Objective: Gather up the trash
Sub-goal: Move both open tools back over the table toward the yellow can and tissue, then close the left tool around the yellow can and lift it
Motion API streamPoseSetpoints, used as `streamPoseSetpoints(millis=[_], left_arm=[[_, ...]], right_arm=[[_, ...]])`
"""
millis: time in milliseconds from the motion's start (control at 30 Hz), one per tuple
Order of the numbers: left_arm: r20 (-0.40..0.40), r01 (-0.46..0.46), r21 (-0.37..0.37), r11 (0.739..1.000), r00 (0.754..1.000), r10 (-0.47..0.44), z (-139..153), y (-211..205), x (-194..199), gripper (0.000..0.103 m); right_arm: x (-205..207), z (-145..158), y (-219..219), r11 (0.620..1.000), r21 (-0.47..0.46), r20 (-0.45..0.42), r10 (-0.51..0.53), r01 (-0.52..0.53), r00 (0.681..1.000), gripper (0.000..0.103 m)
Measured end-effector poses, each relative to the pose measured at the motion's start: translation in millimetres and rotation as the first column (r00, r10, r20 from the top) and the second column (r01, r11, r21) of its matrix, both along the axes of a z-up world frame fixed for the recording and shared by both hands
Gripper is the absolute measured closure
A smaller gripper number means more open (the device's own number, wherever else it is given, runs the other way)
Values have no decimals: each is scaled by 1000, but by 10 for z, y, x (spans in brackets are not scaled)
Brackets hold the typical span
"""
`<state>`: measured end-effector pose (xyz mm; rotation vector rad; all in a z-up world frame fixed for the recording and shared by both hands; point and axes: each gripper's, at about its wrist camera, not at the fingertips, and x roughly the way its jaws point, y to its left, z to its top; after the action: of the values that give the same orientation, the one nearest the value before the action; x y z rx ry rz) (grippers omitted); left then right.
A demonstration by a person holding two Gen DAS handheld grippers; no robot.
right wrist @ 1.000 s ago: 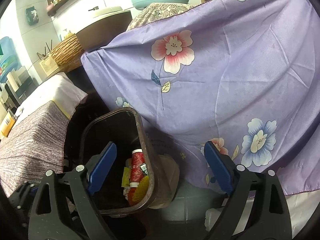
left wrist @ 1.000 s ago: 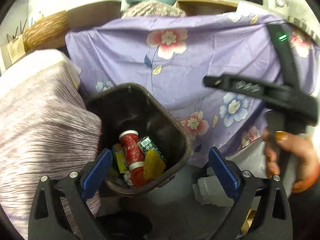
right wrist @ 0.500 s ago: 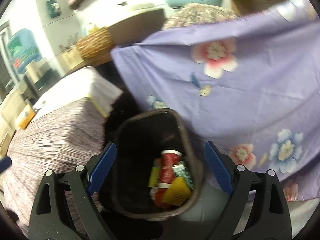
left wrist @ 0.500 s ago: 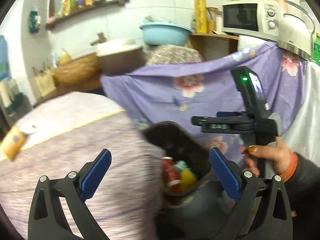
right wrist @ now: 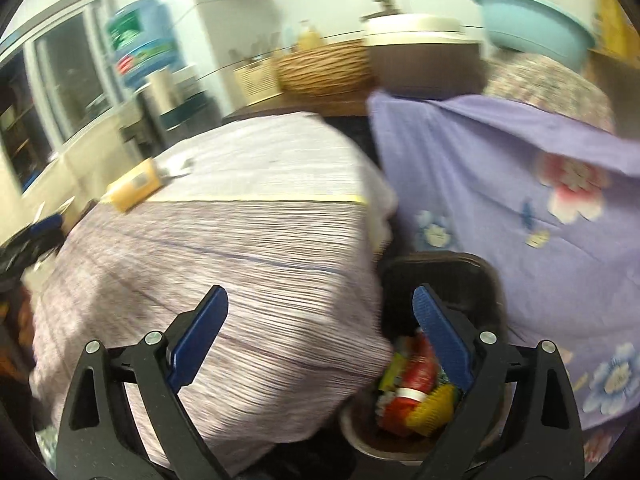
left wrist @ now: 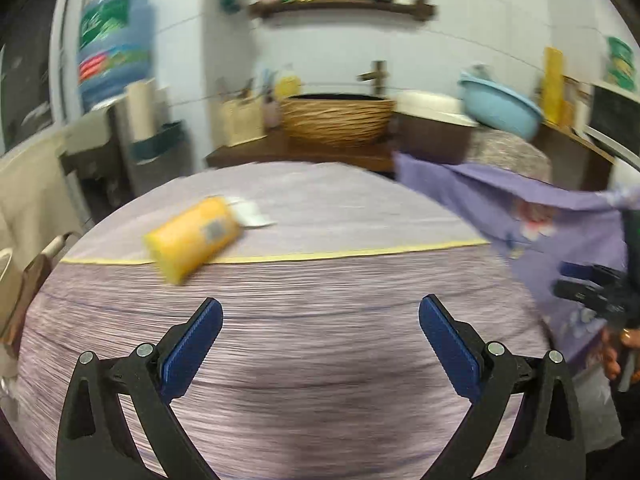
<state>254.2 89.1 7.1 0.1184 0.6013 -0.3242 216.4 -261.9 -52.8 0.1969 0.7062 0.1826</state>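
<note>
Cloth, plastic and wicker, mostly matt

The table cover (left wrist: 320,292) was ribbed, matt woven cloth; the floral drape (right wrist: 500,168) a smoother, thinner fabric. The yellow packet (left wrist: 192,238) looked like slightly glossy plastic wrap. The basket (left wrist: 338,120) was rough wicker, the basin (left wrist: 500,106) smooth plastic, the bin (right wrist: 448,276) dark plastic, and the gripper pads (left wrist: 192,344) ridged blue rubber or plastic.

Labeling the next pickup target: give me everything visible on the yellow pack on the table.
The yellow pack is a blocky, soft-looking packet, blurred by motion, with a small pale label patch on its upper face. It lies flat and skewed on the striped lilac tablecloth, straddling the cloth's yellow band. A white crumpled scrap touches its far end. The right wrist view shows it at the table's far left. Neither gripper touches it; material and print are unreadable.
</note>
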Motion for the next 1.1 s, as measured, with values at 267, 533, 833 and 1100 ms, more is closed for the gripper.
streamPoseSetpoints(millis=[267, 533, 833, 1100], left_arm=[[-136, -7, 210, 978, 990, 37, 87, 618, 954, 6], [-365, 163, 284, 945, 930, -50, -176, 374, 1818, 6], [-414, 262, 461, 848, 908, -55, -523, 148, 2337, 6], [-458, 269, 447, 853, 888, -40, -653, 239, 2570, 32]], right_arm=[[145, 59, 559, 993, -17, -21, 119, -119, 993, 9], [214, -18, 812, 989, -26, -57, 143, -145, 988, 9], [314, -79, 861, 989, -22, -79, 146, -148, 986, 9], [553, -117, 983, 983, -18, -99, 181, -183, 978, 8]])
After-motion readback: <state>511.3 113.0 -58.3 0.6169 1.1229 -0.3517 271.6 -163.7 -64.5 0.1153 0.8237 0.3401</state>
